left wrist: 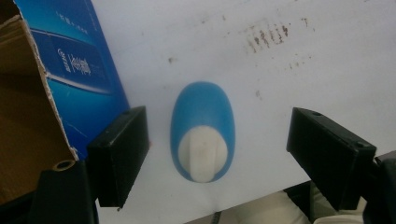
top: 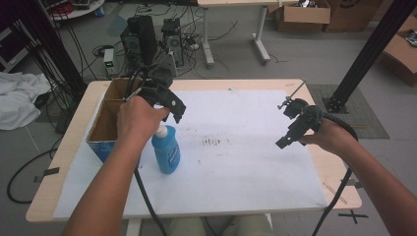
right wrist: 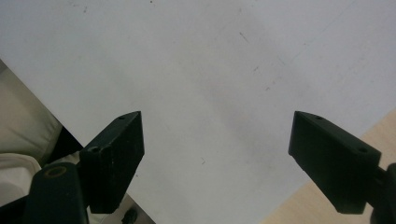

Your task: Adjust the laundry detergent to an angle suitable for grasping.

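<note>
High view: blue bottle (top: 166, 150) stands upright on the white sheet (top: 236, 172), right beside the cardboard box (top: 105, 123), directly under the left gripper (top: 169, 110). Left gripper view: jaws spread wide, bottle's white cap (left wrist: 202, 154) dead centre between them, untouched. Right gripper view: right gripper (right wrist: 215, 154) spread too, nothing held, way off at the bottle's 3 o'clock.

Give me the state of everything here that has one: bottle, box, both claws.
Blue bottle: upright on the white sheet, white cap on, ungripped.
Cardboard box: open at the top, contents hidden.
Left claw: open, jaws either side above the bottle.
Right claw: open, holding nothing.
</note>
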Tool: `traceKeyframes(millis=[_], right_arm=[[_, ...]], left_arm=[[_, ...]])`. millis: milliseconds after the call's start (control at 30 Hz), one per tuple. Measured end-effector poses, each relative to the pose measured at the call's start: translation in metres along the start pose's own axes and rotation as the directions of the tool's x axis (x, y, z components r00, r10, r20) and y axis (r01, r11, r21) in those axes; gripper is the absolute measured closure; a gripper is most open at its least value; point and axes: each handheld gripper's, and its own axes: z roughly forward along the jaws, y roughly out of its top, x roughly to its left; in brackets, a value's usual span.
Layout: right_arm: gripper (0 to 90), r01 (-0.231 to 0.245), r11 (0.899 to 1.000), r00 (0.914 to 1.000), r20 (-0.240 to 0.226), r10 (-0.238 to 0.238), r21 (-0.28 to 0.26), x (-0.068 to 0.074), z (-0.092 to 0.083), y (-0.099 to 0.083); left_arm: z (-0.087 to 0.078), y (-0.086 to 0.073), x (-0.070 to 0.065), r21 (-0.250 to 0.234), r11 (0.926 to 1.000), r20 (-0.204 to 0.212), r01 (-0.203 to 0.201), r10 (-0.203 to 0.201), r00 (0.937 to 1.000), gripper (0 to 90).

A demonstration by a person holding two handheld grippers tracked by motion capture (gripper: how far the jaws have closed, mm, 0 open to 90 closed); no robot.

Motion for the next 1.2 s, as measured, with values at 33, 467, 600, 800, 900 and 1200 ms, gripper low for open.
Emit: traceKeyframes(millis=[33,467,600,800,900,1200], right_arm=[[18.2,0.0,1.0,1.0,0.0,0.0,0.0,0.0,0.0,0.0],[18.3,-0.004,1.0,1.0,-0.003,0.004,0.011,0.0,0.005,0.001],[18.3,-0.004,1.0,1.0,-0.002,0.004,0.013,0.0,0.006,0.001],[18.4,-0.001,1.0,1.0,-0.003,0.001,0.015,0.0,0.007,0.002],[18.5,0.003,1.0,1.0,-0.004,-0.003,0.024,0.001,0.01,0.002],[18.4,0.006,1.0,1.0,-0.006,-0.006,0.025,0.002,0.011,0.003]], left_arm=[[0.001,0.0,0.001,0.003,1.0,-0.001,-0.001,0.001,1.0,21.7],[0.023,-0.006,0.01,0.042,0.9991,0.011,-0.01,0.009,0.9999,21.8],[0.029,-0.007,0.01,0.063,0.998,0.011,-0.009,0.009,0.9999,21.8],[0.035,-0.009,0.011,0.064,0.998,0.013,-0.003,0.002,0.9999,21.8],[0.038,-0.01,0.011,0.068,0.9977,0.014,-0.003,0.002,0.9999,21.8],[0.049,-0.012,0.009,0.079,0.9969,0.015,-0.003,0.002,0.9999,21.8]])
